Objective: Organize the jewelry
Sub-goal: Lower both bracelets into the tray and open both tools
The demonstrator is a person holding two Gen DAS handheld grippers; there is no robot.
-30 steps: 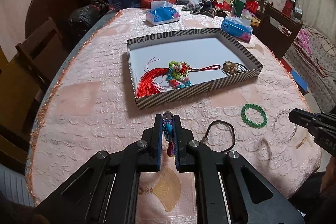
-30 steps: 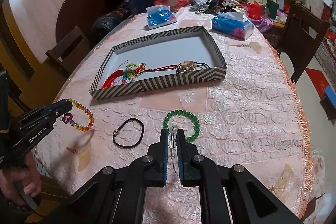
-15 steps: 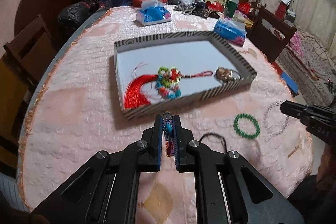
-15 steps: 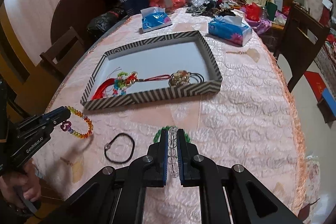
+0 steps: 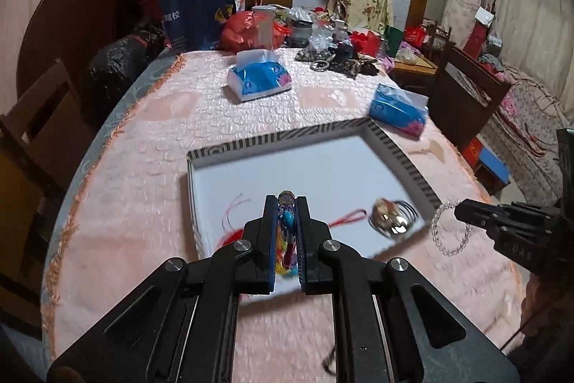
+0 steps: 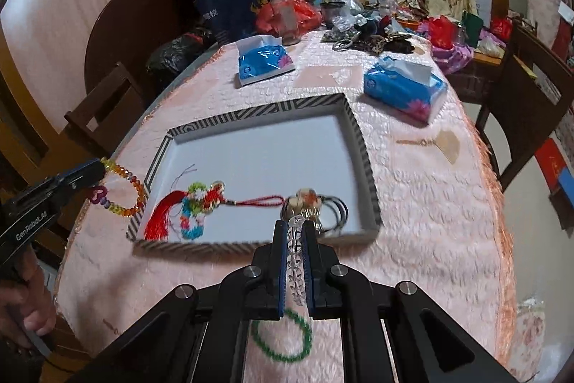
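Note:
A striped box tray [image 6: 362, 146] with a white floor sits on the pink table; it also shows in the left wrist view [image 5: 405, 157]. In it lie a red tassel knot charm [image 6: 190, 207] and a gold charm with black cords [image 6: 315, 203]. My left gripper [image 5: 286, 203] is shut on a multicoloured bead bracelet [image 6: 123, 189] and holds it above the tray's near left edge. My right gripper [image 6: 296, 225] is shut on a clear crystal bead bracelet [image 5: 450, 228], above the tray's near right edge. A green bead bracelet [image 6: 281, 340] lies on the table under the right gripper.
Two blue tissue packs [image 6: 263, 60] [image 6: 403, 88] lie behind the tray. Bags, bottles and clutter [image 6: 287, 9] fill the table's far end. Wooden chairs [image 6: 104, 110] [image 6: 531, 103] stand at both sides. A small fan charm [image 6: 445, 144] lies right of the tray.
Both grippers have moved forward and up toward the tray, each carrying its bracelet. The black cord bracelet on the table has dropped out of sight below them.

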